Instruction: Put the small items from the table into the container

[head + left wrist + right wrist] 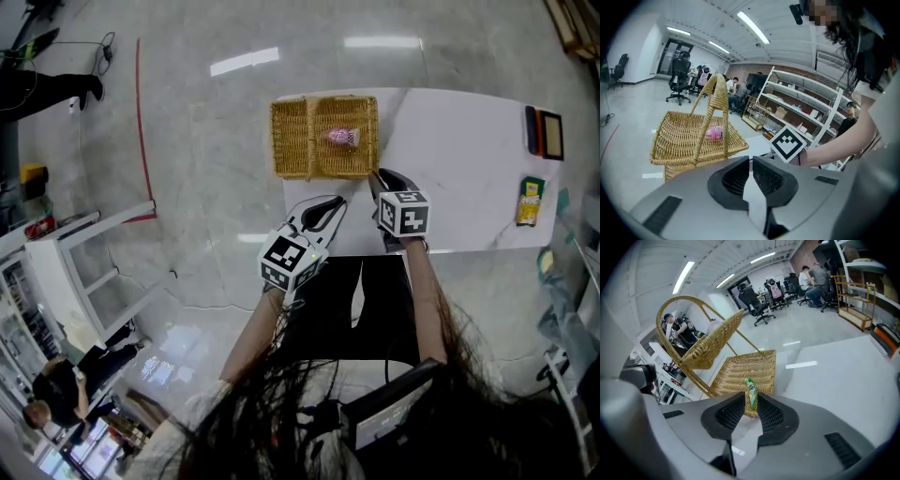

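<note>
A wicker basket (pixel 292 141) with a tall handle stands at the left end of the white table (pixel 459 159). A pink packet (pixel 340 137) lies inside it, and the left gripper view shows the pink packet (pixel 714 132) in the basket (pixel 679 136) too. My right gripper (pixel 380 178) hovers at the basket's near right corner. In the right gripper view, a small green packet (pixel 750 389) stands between its parted jaws (pixel 751 398), over the basket's rim (pixel 745 371). My left gripper (pixel 333 204), (pixel 751 160) sits at the table's near left corner, jaws together and empty.
At the table's far right lie a dark and orange case (pixel 544 133) and a yellow-green packet (pixel 531 201). A white shelf unit (pixel 75 262) stands on the floor to the left, beside a red floor line (pixel 141 122). People sit at desks in the background.
</note>
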